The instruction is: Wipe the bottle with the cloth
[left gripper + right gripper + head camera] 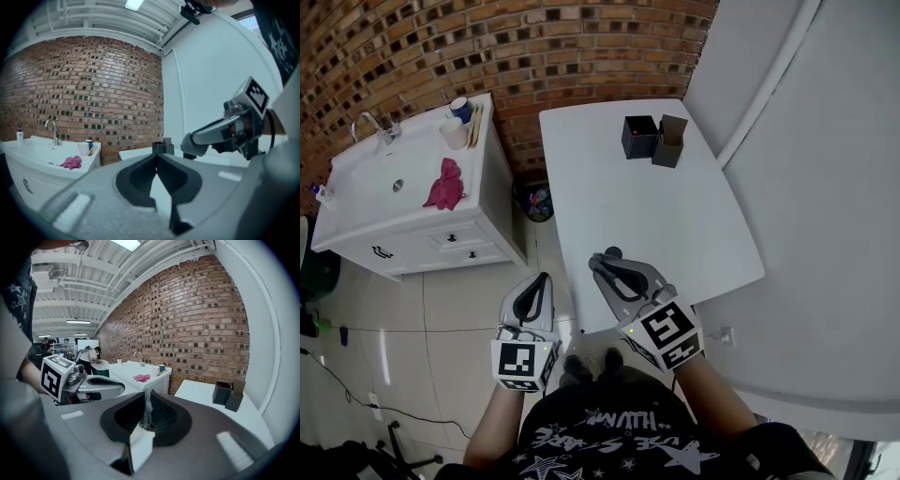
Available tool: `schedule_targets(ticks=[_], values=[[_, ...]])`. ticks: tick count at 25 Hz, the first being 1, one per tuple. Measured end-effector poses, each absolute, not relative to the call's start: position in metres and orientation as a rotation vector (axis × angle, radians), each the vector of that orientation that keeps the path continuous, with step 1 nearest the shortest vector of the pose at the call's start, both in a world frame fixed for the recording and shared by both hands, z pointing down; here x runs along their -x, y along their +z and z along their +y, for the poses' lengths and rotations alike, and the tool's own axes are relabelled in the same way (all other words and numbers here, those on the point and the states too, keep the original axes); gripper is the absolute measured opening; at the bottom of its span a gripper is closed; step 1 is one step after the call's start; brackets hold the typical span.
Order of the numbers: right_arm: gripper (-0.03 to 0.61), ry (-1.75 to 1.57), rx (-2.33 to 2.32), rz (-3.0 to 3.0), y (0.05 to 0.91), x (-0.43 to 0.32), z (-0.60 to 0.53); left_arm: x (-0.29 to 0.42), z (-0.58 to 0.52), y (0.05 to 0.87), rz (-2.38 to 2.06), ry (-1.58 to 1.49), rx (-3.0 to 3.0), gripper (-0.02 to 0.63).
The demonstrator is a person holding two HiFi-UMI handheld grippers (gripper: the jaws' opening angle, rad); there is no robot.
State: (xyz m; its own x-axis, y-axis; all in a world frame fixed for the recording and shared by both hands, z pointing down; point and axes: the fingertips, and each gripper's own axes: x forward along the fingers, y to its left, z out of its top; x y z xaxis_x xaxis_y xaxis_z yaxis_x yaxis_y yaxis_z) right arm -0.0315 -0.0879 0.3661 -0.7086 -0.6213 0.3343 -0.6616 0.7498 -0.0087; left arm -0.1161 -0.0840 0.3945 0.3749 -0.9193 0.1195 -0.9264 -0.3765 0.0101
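Note:
A pink cloth point(443, 186) lies crumpled on the white sink counter point(356, 211) at the left, beside the basin; it also shows as the pink cloth point(71, 162) and the cloth point(141, 378) in the two gripper views. A small bottle point(319, 192) with a blue cap stands at the counter's far left edge, seen too as the bottle point(19, 134). My left gripper point(546, 277) point(157, 154) hangs shut and empty over the floor, well short of the counter. My right gripper point(598, 262) point(147, 392) is shut with nothing in it, above the near edge of the white table point(675, 234).
A faucet point(370, 122), a white cup point(453, 133) and a blue cup point(461, 108) stand at the back of the counter. Two dark boxes point(652, 139) sit at the table's far end. A brick wall runs behind. A small bin point(539, 202) stands between counter and table.

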Motion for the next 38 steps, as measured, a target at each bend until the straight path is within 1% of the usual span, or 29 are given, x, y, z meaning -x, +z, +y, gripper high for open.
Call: schedule_targets(ticks=[4, 9, 15, 22, 27, 38], values=[[0.041, 0.059, -1.009, -2.664, 0.370, 0.034, -0.071, 0.124, -0.083, 0.399, -1.734, 0.158, -2.511, 0.005], [0.040, -0.219, -1.084, -2.485, 0.414, 0.028, -0.067, 0.123, -0.084, 0.404, -1.726, 0.166, -2.489, 0.005], [0.040, -0.288, -1.136, -2.421, 0.431, 0.038, -0.074, 0.116, -0.079, 0.409, -1.678, 0.211, -2.507, 0.005], [0.040, -0.259, -1.163, -2.359, 0.448, 0.043, -0.082, 0.117, -0.077, 0.415, -1.662, 0.223, -2.498, 0.005], [0.041, -0.181, -1.172, -2.357, 0.462, 0.043, -0.085, 0.120, -0.077, 0.416, -1.653, 0.232, -2.473, 0.005], [0.040, -0.064, -1.137, -2.286, 0.513, 0.042, -0.088, 0.132, -0.075, 0.424, -1.662, 0.268, -2.437, 0.005]])
